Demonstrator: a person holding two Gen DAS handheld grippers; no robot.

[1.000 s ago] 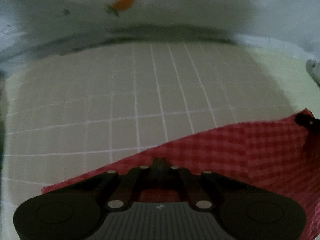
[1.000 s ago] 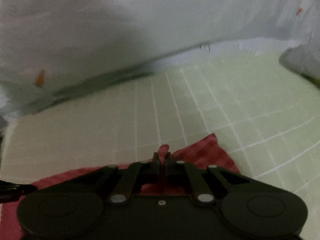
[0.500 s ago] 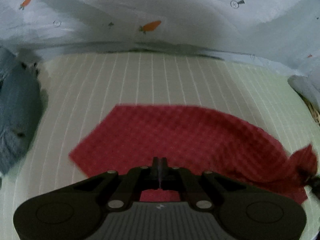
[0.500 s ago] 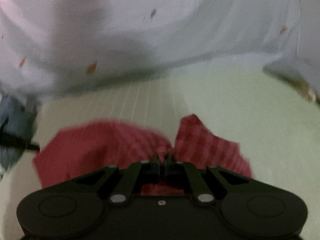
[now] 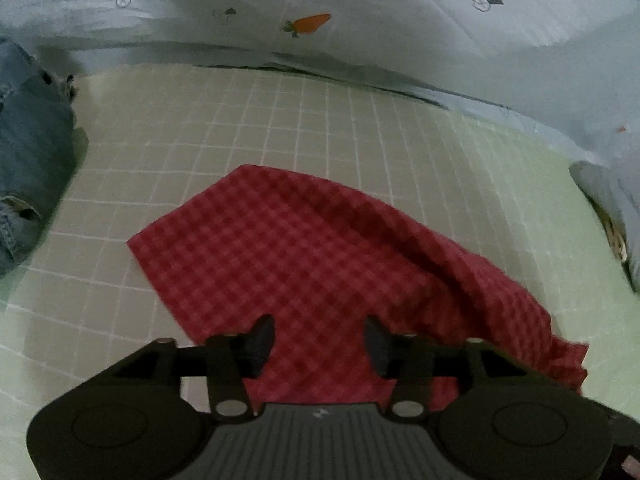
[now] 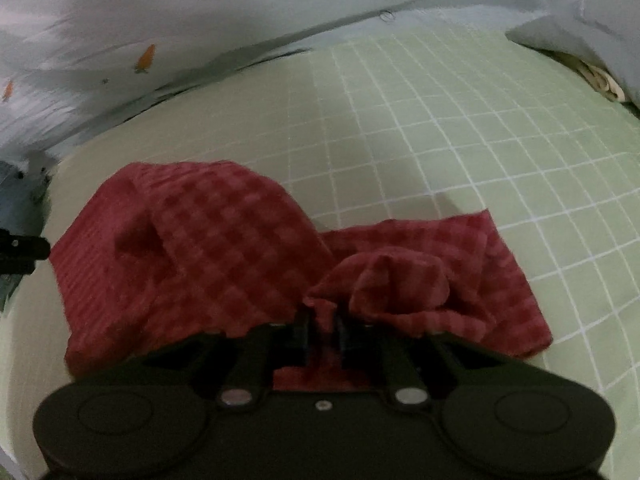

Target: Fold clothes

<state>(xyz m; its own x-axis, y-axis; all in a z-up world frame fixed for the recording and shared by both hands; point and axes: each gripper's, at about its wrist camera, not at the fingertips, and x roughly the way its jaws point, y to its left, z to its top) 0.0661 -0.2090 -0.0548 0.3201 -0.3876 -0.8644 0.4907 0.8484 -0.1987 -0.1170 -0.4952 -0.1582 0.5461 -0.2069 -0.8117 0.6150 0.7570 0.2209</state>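
A red checked cloth (image 5: 320, 256) lies on the pale green grid-patterned bed sheet (image 5: 280, 120). My left gripper (image 5: 320, 336) is open, its fingers spread just above the cloth's near edge and holding nothing. My right gripper (image 6: 323, 320) is nearly shut, pinching a bunched fold of the same cloth (image 6: 224, 248). In the right wrist view the cloth is rumpled, with a raised hump on the left and a flatter flap to the right. The left gripper's tip (image 6: 20, 248) shows at the left edge of that view.
A light blue duvet with carrot prints (image 5: 360, 20) is heaped along the far side of the bed. Blue denim clothing (image 5: 28, 160) lies at the left. A pale pillow or bedding (image 6: 580, 40) sits at the right.
My left gripper has opened and let go of the cloth, which now lies on the sheet. Both grippers pulled back toward me, and the cloth folded over and bunched at the right gripper.
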